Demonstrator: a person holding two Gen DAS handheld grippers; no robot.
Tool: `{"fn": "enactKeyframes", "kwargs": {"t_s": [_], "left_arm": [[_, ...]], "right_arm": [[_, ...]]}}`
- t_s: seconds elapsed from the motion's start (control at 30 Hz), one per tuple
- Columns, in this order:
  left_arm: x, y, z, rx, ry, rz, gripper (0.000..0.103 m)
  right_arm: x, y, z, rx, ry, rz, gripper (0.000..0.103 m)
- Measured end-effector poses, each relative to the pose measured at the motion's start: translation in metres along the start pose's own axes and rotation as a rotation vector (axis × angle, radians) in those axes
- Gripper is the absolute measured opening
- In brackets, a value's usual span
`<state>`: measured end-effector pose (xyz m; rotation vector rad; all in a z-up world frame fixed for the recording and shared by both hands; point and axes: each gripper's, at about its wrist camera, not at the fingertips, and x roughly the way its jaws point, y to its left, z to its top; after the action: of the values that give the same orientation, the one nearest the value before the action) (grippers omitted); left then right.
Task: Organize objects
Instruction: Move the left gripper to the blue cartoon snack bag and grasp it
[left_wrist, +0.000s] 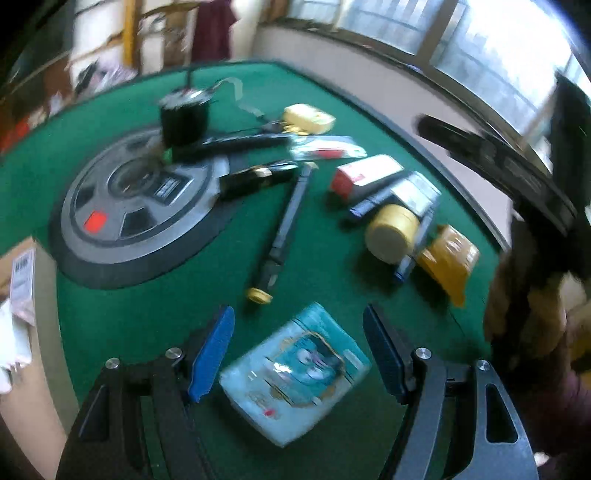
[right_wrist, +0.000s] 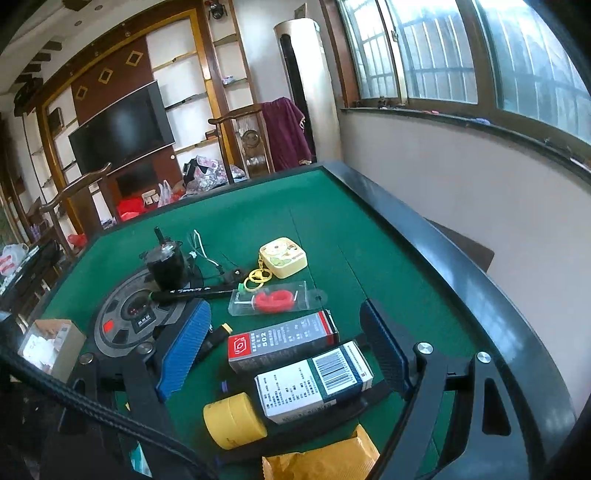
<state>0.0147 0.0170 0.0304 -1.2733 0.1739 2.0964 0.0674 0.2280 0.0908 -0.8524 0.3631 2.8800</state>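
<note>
Here, on the green counter (left_wrist: 147, 325), the left gripper (left_wrist: 299, 354) hovers with fingers spread wide around a teal tissue pack (left_wrist: 295, 373) at the near edge, while the right gripper (right_wrist: 291, 354), also open, straddles a white-and-green box (right_wrist: 314, 380); closing off-centre could push the soft pack away.

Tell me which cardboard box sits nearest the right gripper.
The white-and-green barcoded box, lying between the right gripper fingers. The grey-and-red "502" box lies just beyond it.

bg: TV (right_wrist: 122, 129) on wall | windows (right_wrist: 436, 51) | maroon cloth (right_wrist: 288, 133) over chair; tall a/c unit (right_wrist: 306, 85)
</note>
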Motion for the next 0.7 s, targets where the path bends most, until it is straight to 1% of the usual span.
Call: {"fn": "enactKeyframes", "kwargs": {"t_s": [0.1, 0.2, 0.33, 0.4, 0.47, 0.5, 0.57, 0.6, 0.63, 0.67, 0.7], "left_arm": [[-0.004, -0.010, -0.008, 0.063, 0.009, 0.006, 0.066], [0.003, -0.015, -0.012, 0.127, 0.023, 0.066, 0.066], [0.011, -0.025, -0.016, 0.177, 0.013, 0.102, 0.066], [0.019, -0.035, -0.017, 0.216, 0.034, 0.119, 0.066], [0.021, -0.046, -0.023, 0.270, 0.010, 0.135, 0.067], [0.021, -0.052, -0.025, 0.285, 0.006, 0.142, 0.067], [0.021, -0.055, -0.026, 0.270, 0.000, 0.164, 0.067], [0.019, -0.055, -0.026, 0.245, -0.003, 0.165, 0.062], [0.018, -0.053, -0.027, 0.207, -0.009, 0.149, 0.048], [0.016, -0.051, -0.028, 0.173, -0.019, 0.145, 0.044], [0.014, -0.050, -0.029, 0.153, -0.029, 0.158, 0.041]], "right_arm": [[0.002, -0.006, 0.001, 0.025, 0.012, 0.001, 0.083], [0.005, -0.012, 0.002, 0.051, 0.023, 0.006, 0.083], [0.008, -0.018, 0.002, 0.075, 0.041, 0.008, 0.083], [0.010, -0.019, 0.002, 0.076, 0.046, 0.005, 0.083], [0.011, -0.019, 0.002, 0.074, 0.051, 0.001, 0.083], [0.012, -0.019, 0.002, 0.073, 0.055, 0.001, 0.083], [0.013, -0.018, 0.002, 0.068, 0.058, -0.002, 0.083], [0.013, -0.018, 0.002, 0.066, 0.058, -0.005, 0.083], [0.013, -0.018, 0.002, 0.065, 0.060, -0.006, 0.083], [0.014, -0.019, 0.002, 0.066, 0.062, -0.005, 0.083], [0.014, -0.020, 0.002, 0.068, 0.063, -0.005, 0.083]]}}
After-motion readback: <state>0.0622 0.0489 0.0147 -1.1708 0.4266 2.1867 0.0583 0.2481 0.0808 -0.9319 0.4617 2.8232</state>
